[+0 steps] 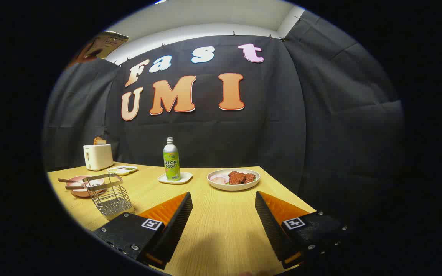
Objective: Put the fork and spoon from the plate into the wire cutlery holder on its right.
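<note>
Your gripper (223, 199) jaws are wide apart over bare tabletop (221, 226), gripping nothing. Fork and spoon (71, 183) lie on the pink plate (76, 191), far left beyond the fingers; wire cutlery holder (108, 194) touches its right side.

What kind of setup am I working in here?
Likely a staged dining table in a cloth-walled booth: a toaster, a soda bottle and a plate of food stand on the wooden table. The open gripper hovers over bare wood.
</note>
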A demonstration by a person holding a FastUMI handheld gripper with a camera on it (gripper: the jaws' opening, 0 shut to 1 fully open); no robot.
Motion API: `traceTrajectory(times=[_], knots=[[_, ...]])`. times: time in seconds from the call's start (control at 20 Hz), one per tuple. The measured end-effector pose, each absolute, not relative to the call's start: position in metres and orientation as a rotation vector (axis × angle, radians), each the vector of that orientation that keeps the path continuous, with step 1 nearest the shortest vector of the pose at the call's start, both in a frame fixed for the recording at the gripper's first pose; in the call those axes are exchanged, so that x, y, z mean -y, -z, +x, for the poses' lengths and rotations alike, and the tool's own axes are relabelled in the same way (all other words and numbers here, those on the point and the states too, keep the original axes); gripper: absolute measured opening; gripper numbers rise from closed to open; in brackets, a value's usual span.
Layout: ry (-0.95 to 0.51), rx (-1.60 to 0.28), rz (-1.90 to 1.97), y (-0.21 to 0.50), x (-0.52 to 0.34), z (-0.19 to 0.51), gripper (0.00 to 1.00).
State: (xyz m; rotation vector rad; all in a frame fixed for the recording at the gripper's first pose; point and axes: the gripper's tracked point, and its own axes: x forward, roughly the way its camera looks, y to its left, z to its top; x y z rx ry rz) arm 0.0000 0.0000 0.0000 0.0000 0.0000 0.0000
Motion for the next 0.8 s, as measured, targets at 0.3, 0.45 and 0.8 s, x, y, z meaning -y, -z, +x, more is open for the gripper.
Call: traceTrajectory(times=[0.3, 0.45, 0.8], knots=[[0.013, 0.009, 0.001, -0.002, 0.001, 0.015, 0.98], [0.040, 0.086, -0.013, -0.030, 0.005, 0.051, 0.98], [0.070, 0.198, -0.114, -0.176, -0.022, 0.065, 0.98]])
